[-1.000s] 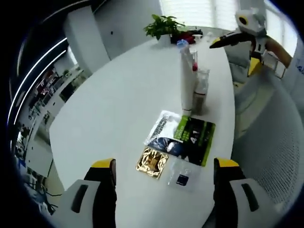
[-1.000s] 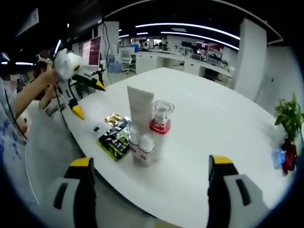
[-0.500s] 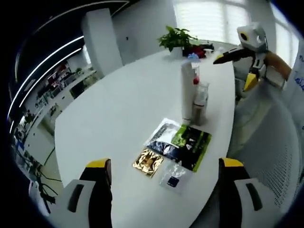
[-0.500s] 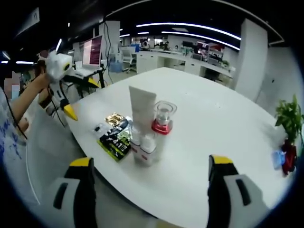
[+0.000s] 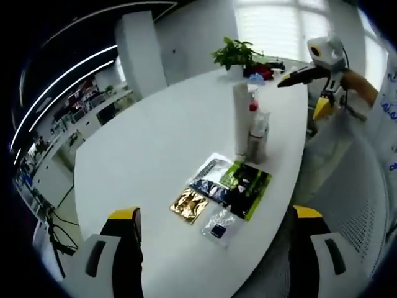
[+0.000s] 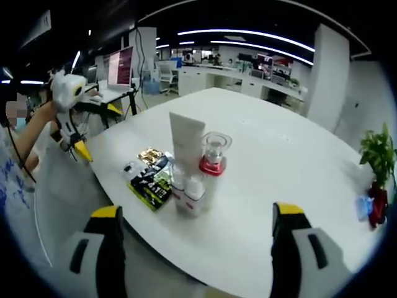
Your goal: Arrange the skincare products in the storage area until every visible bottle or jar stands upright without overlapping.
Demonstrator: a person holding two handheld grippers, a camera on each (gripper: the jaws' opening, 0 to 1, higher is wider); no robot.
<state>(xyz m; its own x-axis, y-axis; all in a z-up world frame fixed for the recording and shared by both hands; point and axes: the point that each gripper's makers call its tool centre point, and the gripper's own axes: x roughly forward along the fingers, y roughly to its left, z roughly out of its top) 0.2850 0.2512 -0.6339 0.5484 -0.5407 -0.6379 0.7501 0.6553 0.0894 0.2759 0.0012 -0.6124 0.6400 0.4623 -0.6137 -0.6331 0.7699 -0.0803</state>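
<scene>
Skincare cluster [image 6: 193, 167] sits centre of the right gripper view: tall white tube [image 6: 185, 139] standing on end, red-collared clear-capped bottle [image 6: 213, 162] just beside it, two small white bottles [image 6: 188, 194] touching at the front. All look upright, long axes vertical, packed close; whether any actually overlap can't be told. In the left gripper view the same group [image 5: 250, 127] sits upper centre-right of the frame, tube [image 5: 240, 118] nearest the middle.

Flat sachets lie just beside the cluster toward the frame's left: green-black pack [image 6: 151, 181], gold one [image 6: 147, 154], small clear pouch [image 6: 129, 167]. In the left gripper view they lie at centre, between that tool and the bottles.

Key relation: cluster lies straight ahead of the right tool [image 6: 195, 248], between its jaw lines, near. From the left tool [image 5: 217, 248] it is ahead and slightly right, well apart, sachets in the way. Right hand judged nearer for any bottle nudge.

Both tools: jaws spread wide, holding nothing, touching nothing, off the white worktop [image 6: 273, 155] edge. Left tool also seen upper left of the right gripper view [image 6: 77, 108]; right tool upper right of the left gripper view [image 5: 310, 77].
</scene>
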